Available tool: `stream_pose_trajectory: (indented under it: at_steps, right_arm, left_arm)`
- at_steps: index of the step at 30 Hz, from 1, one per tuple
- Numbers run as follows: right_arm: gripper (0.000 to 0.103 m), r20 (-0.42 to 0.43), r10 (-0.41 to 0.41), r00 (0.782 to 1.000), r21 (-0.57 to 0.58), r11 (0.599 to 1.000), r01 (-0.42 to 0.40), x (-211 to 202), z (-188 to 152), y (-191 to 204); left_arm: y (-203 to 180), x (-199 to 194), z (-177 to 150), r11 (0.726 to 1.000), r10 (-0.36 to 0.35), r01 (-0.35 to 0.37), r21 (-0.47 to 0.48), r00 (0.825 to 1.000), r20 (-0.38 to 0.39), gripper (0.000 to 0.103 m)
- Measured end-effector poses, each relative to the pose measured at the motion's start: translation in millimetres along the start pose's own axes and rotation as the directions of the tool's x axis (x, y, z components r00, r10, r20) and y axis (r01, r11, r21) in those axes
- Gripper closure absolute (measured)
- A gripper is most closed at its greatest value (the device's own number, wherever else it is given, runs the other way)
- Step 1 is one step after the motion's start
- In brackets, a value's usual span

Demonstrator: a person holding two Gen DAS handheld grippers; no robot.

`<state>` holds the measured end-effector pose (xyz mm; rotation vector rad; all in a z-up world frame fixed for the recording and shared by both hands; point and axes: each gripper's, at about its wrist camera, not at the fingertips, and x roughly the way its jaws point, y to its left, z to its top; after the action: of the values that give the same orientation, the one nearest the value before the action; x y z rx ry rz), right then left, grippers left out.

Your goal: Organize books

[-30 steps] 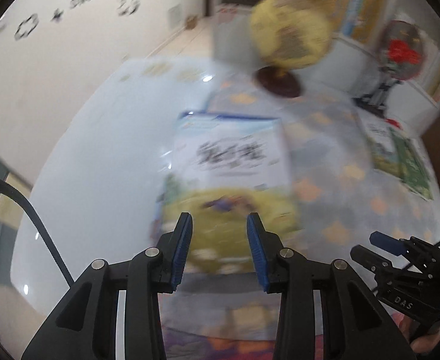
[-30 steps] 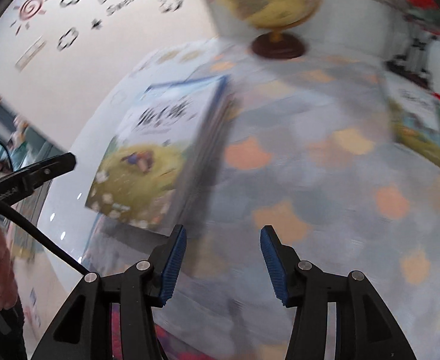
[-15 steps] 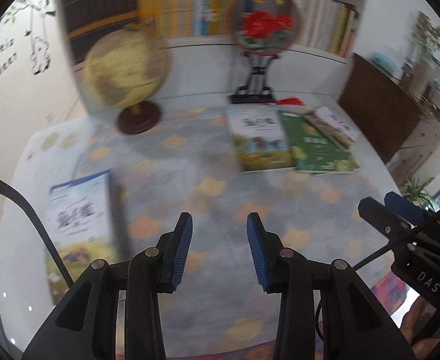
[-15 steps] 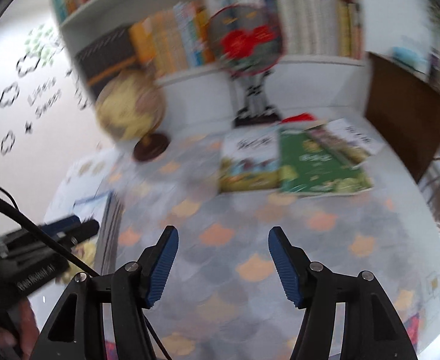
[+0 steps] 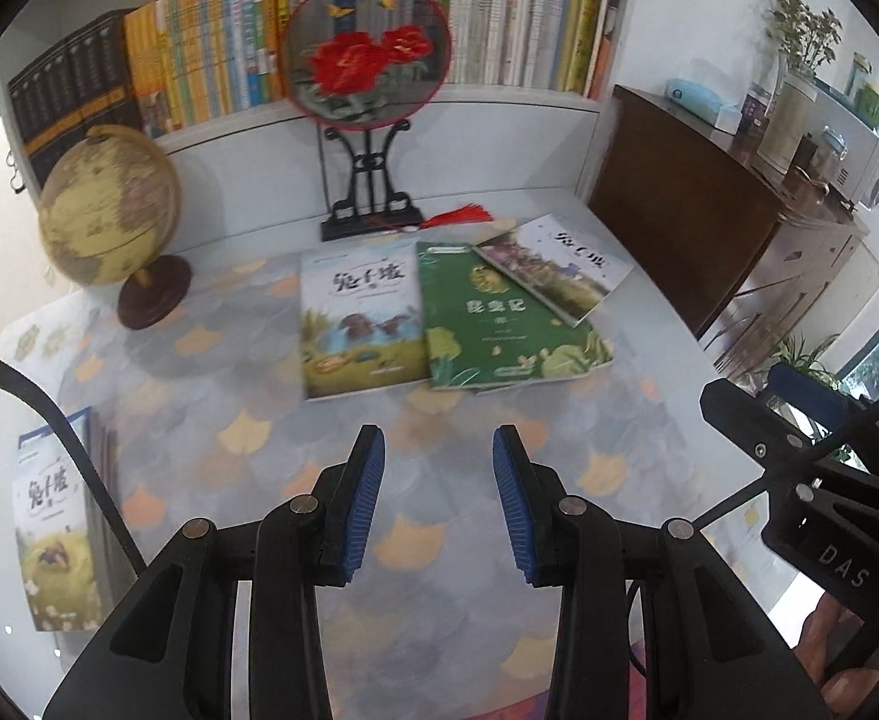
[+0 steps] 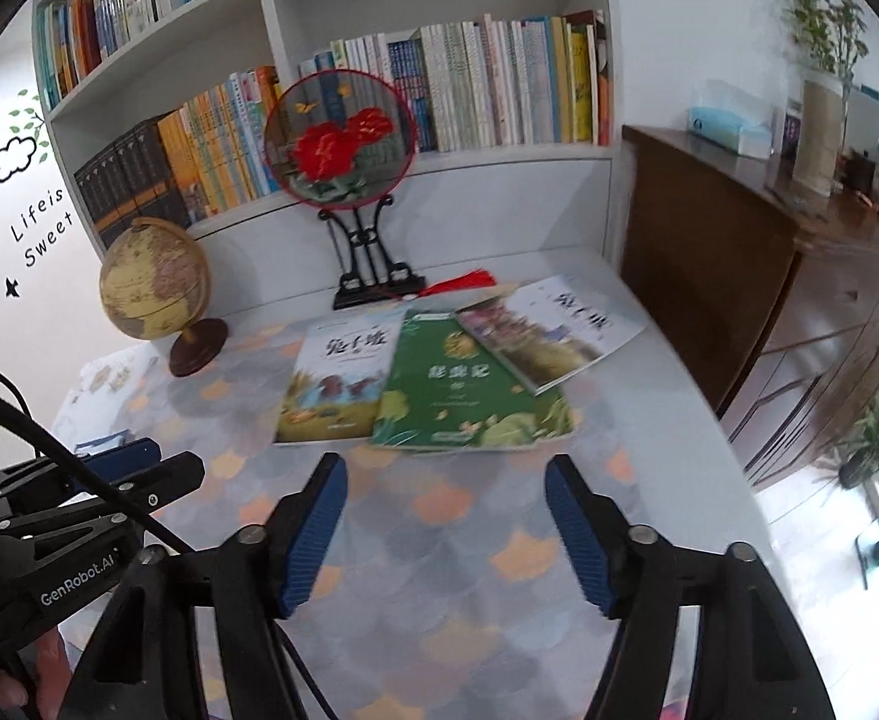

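Left wrist view: my left hand-held gripper (image 5: pixel 438 501) hangs over the patterned worktop (image 5: pixel 247 480) with its jaws apart and nothing between them. One book (image 5: pixel 55 531) lies at the left edge of the worktop. Three loose books lie ahead: a picture book (image 5: pixel 361 318), a green book (image 5: pixel 499 318) touching its right side, and a white book (image 5: pixel 559 267) overlapping the green one. I judge the step in hand to be the approach to these three.

Right wrist view: my right hand-held gripper (image 6: pixel 445 540) has just been opening; the jaws stand wide and empty, aimed at the green book (image 6: pixel 469 390). The next move calls for lowering onto a book's near edge. The bookshelf (image 6: pixel 607 150) behind holds upright rows of books.
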<state>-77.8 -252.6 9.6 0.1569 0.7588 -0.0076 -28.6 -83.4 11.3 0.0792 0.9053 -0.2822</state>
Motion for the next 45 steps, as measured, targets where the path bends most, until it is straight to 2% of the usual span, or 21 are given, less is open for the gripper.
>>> stream_pose_trajectory:
  at_steps: [8, 15, 19, 25, 31, 34, 38, 41, 45]
  right_arm:
    - [0.032, -0.011, 0.007, 1.0, -0.031, 0.999, -0.007, 15.8, 11.9, -32.1]
    - [0.032, -0.048, 0.03, 0.998, -0.024, 0.999, -0.031, 50.2, 24.3, -46.0]
    - [0.032, -0.105, 0.074, 0.992, -0.015, 0.997, -0.076, 85.7, 31.3, -44.6]
    - [0.032, -0.212, 0.162, 0.964, -0.019, 0.985, -0.169, 163.2, 36.8, -19.0]
    - [0.032, -0.278, 0.179, 0.944, -0.056, 0.978, -0.202, 234.3, 44.5, 19.3]
    - [0.032, -0.284, 0.148, 0.947, -0.063, 0.983, -0.173, 247.5, 44.8, 17.3]
    - [0.032, -0.256, 0.053, 0.965, -0.063, 0.995, -0.071, 253.1, 49.6, -15.6]
    - [0.032, -0.251, 0.005, 0.968, 0.014, 1.0, -0.001, 255.5, 56.3, -60.3]
    - [0.032, -0.25, -0.005, 0.968, 0.143, 0.989, 0.042, 261.8, 63.4, -106.6]
  left_arm:
    - [-25.3, 25.5, 12.1, 1.0, 0.018, -0.018, -0.004, 1.0, -0.02, 0.068]
    - [-17.8, 56.1, 22.5, 0.998, 0.054, -0.055, -0.01, 0.996, -0.066, 0.068]
    - [10.7, 81.9, 20.1, 0.996, 0.069, -0.074, -0.043, 0.991, -0.113, 0.068]
    - [88.5, 137.4, 13.9, 0.979, 0.097, -0.13, -0.157, 0.974, -0.202, 0.068]
    - [139.4, 191.9, 19.5, 0.961, 0.084, -0.145, -0.235, 0.964, -0.252, 0.068]
    - [140.5, 203.3, 26.2, 0.962, 0.033, -0.094, -0.258, 0.972, -0.233, 0.068]
    - [110.7, 221.4, 45.3, 0.982, -0.031, -0.01, -0.188, 0.976, -0.215, 0.068]
    - [68.7, 239.5, 76.0, 0.992, -0.102, 0.084, -0.099, 0.975, -0.196, 0.068]
    - [18.6, 265.4, 124.1, 0.98, -0.195, 0.2, 0.014, 0.966, -0.167, 0.068]
